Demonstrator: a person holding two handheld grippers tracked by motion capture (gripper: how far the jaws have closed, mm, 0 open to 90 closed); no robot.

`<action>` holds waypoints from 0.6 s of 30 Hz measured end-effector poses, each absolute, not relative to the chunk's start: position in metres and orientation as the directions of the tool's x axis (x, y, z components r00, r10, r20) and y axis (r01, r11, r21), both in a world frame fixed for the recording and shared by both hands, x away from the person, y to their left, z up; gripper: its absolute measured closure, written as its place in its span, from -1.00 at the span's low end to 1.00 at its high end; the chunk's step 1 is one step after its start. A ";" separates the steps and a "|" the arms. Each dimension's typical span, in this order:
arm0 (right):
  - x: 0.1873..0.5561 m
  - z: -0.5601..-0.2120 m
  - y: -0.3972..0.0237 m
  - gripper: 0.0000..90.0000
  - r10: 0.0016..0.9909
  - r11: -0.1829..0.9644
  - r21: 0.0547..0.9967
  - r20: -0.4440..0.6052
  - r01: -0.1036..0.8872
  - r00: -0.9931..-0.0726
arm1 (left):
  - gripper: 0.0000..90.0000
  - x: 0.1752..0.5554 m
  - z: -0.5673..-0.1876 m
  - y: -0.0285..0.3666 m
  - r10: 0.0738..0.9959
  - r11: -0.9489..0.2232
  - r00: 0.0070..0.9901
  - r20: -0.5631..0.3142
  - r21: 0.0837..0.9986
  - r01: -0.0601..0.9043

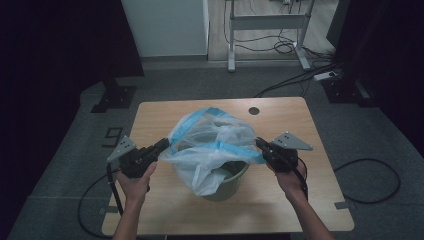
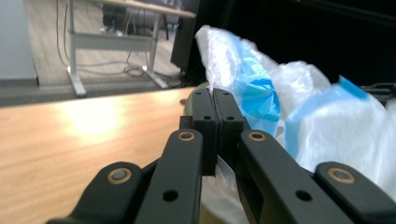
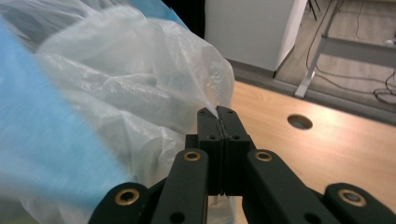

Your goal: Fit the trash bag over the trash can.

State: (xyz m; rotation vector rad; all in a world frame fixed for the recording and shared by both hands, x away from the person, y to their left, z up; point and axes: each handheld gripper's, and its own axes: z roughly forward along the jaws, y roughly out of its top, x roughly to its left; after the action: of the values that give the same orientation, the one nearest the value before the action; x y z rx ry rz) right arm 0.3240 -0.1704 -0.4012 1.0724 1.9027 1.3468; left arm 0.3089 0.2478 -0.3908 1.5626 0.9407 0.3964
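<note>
A translucent white plastic bag (image 1: 215, 140) with blue bands billows over a green bin (image 1: 232, 180) in the middle of the wooden table (image 1: 280, 200). My left gripper (image 1: 164, 143) meets the bag's left edge. In the left gripper view its jaws (image 2: 215, 93) are pressed together, with white film showing just under them and the bag (image 2: 327, 126) bulging to the right. My right gripper (image 1: 259, 142) is at the bag's right edge. In the right gripper view that gripper (image 3: 217, 111) pinches a peak of the bag's film (image 3: 116, 93) at its tips. The bag hangs stretched between the two grippers.
A round cable hole (image 1: 254, 110) lies near the table's far edge. Beyond the table stand a white cabinet (image 1: 165, 25) and a metal desk frame (image 1: 265, 30) with cables on the floor. A black cable (image 1: 370, 180) loops on the carpet at the right.
</note>
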 end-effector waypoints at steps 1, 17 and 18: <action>0.324 -0.401 -0.170 0.96 0.856 0.172 0.943 0.000 0.284 -0.518 | 0.98 0.309 -0.391 0.248 0.748 0.037 0.614 -0.253 0.939 0.342; 0.328 -0.436 -0.182 0.81 0.839 0.136 0.918 0.093 0.372 -0.536 | 0.96 0.308 -0.422 0.256 0.733 0.036 0.595 -0.329 0.893 0.449; 0.326 -0.433 -0.185 0.62 0.844 0.123 0.926 0.092 0.358 -0.529 | 0.96 0.308 -0.421 0.256 0.730 0.037 0.599 -0.330 0.894 0.447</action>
State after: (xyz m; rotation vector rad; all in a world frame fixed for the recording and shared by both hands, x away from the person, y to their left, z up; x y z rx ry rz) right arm 0.3262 -0.1846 -0.4334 1.1580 1.9464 1.3956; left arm 0.3078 0.2564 -0.4214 1.5985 1.0075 0.2868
